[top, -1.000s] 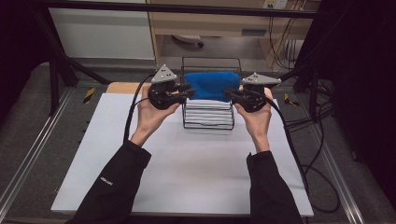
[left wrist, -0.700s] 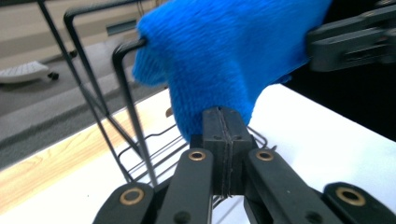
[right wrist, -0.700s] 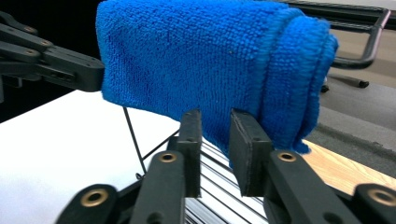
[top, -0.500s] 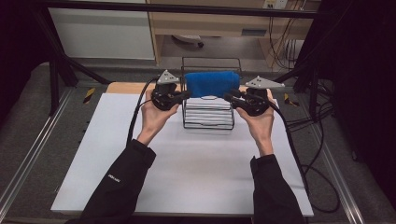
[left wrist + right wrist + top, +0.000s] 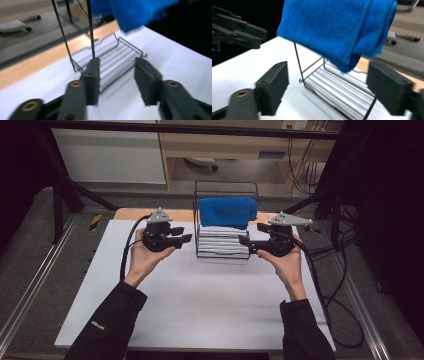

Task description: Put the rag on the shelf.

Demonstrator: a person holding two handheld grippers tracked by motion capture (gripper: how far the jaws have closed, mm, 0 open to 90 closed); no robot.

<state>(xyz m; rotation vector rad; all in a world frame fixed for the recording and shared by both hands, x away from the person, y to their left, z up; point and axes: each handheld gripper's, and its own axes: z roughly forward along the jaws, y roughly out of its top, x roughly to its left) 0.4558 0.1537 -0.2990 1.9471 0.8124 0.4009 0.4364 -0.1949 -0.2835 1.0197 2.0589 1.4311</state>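
Risk: the blue towel (image 5: pixel 226 211) draped over the wire rack (image 5: pixel 222 251) top rail could slide off, or the light rack tip, if a claw clips a wire (both sit just beside it). Left claw (image 5: pixel 186 238), left of the rack: jaws have just been opening, partly apart, empty. Right claw (image 5: pixel 246 240), right of the rack: jaws just opened wide, holding nothing.

Grey floor (image 5: pixel 30 270) surrounds the table, wooden cabinet (image 5: pixel 225 145) behind.
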